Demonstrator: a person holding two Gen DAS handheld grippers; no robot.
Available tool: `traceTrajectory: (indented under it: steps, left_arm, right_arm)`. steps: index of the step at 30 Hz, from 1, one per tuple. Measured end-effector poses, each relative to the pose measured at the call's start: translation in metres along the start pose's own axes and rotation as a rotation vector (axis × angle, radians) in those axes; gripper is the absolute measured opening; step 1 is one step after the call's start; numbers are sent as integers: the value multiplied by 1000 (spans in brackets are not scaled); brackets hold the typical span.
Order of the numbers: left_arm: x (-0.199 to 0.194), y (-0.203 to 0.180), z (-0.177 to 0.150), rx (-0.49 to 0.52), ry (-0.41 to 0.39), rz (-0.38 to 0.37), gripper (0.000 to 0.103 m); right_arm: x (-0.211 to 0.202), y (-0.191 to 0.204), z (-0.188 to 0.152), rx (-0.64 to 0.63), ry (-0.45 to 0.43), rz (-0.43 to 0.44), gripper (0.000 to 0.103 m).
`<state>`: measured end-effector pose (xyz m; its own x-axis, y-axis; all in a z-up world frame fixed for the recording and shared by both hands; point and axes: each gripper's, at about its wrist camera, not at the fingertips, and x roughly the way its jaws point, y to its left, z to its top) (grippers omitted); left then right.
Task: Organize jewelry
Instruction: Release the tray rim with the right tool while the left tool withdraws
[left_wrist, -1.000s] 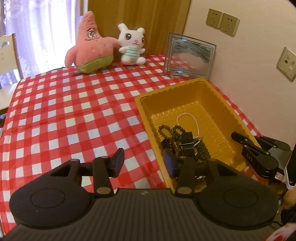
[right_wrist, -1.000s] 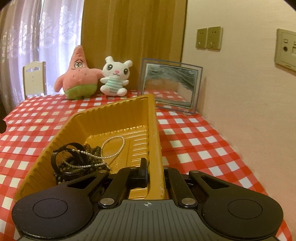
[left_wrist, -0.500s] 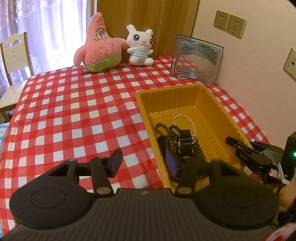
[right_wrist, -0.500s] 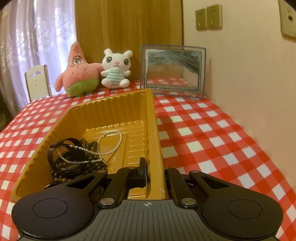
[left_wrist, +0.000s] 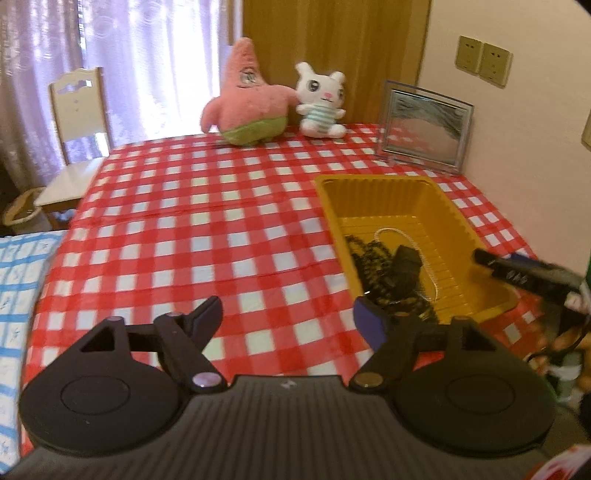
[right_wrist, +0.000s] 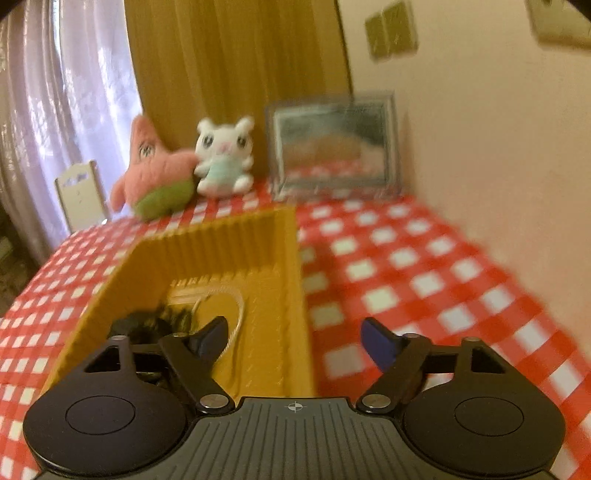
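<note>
My left gripper (left_wrist: 286, 317) and right gripper (right_wrist: 293, 336) are both spreading their jaws with nothing between them. The jewelry sits tangled in the yellow tray (left_wrist: 458, 218): one dark bead strand (left_wrist: 369, 256), one thin pearl chain (left_wrist: 391, 232), one black band (left_wrist: 406, 264). I'd guess light, floppy and snaggy, so pinch a single loop. Two plush toys (left_wrist: 280, 107) at the back.

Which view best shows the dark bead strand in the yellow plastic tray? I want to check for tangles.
The left wrist view: the dark bead strand lies sharp in the yellow plastic tray, piled with a black clasp. The right wrist view shows only a dark motion-blurred smear.
</note>
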<state>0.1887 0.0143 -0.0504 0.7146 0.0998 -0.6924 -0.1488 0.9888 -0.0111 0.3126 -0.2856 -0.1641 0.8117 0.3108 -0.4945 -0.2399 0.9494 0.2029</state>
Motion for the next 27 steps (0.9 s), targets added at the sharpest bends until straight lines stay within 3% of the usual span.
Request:
traceTrajectory:
  steps: [4,7,13,20,27]
  left_arm:
    - [-17,5,-11,12,-26,53,85]
    - [-29,8,-19,39,-57,86,91]
    - [-56,27,-34,3,-30,29,91]
    - [-96,57,-63,14,22,-4,91]
    - [-136,80,-100,23,60,-48,90]
  right_arm:
    - [-22,5,4,-27,21,-51,79]
    - [-46,20,2,-49,56,-36,79]
    - [-94,68,-12,-91,117,0,79]
    - [-148,130,-40,-45,240,53,79]
    - [-206,183,-78,-32,277,57,79]
